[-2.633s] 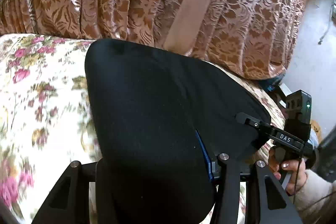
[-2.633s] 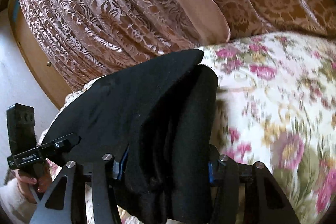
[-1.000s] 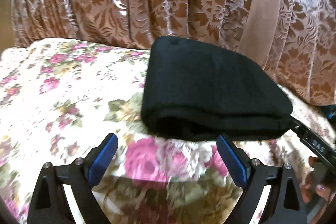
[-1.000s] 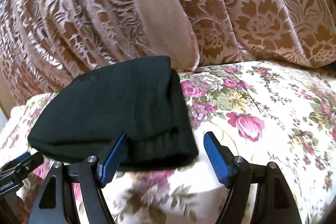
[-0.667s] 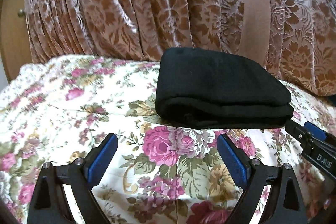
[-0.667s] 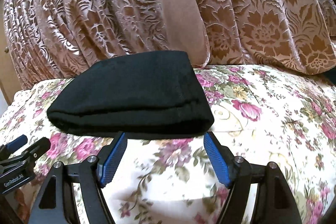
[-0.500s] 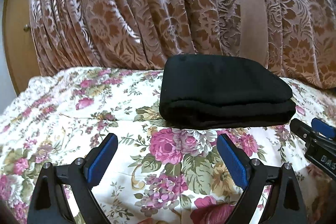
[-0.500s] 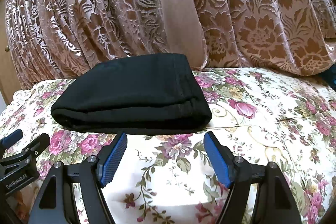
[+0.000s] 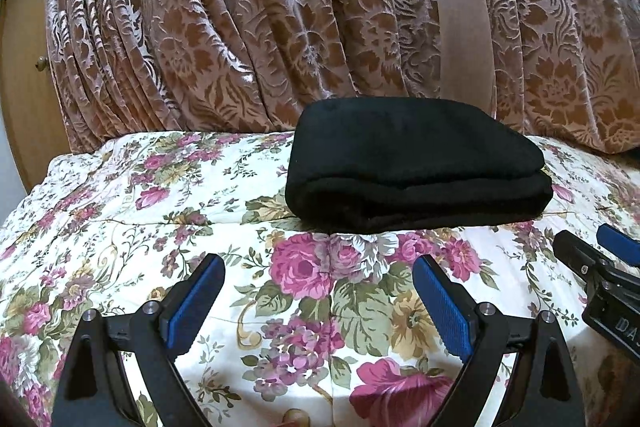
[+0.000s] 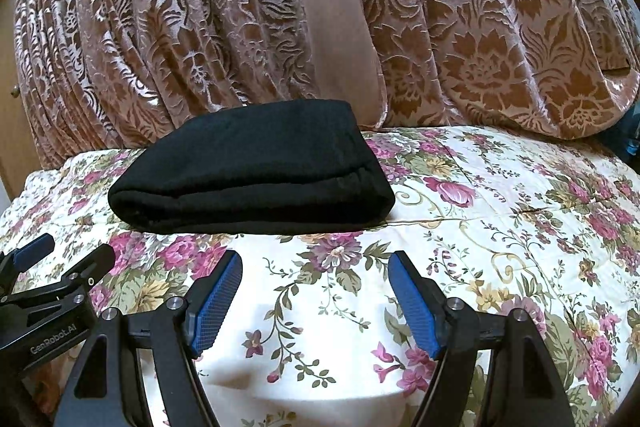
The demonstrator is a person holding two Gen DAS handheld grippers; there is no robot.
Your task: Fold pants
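— Pants point(image 9: 416, 163): where did they lie?

— Folded into a black bundle on the floral bedspread point(image 9: 120, 227), near the curtain point(image 9: 240, 27).

— Tools?

— I had left gripper point(image 9: 316, 291) and right gripper point(image 10: 314, 289) spread wide, empty, short of the bundle; I judged the fold finished.

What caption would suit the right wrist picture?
Folded black pants lie on a flowered bedspread; the right gripper is open and empty.

Both wrist views low, facing curtain point(image 9: 240, 27); share folded pants point(image 9: 416, 167), bedspread point(image 10: 500, 227)
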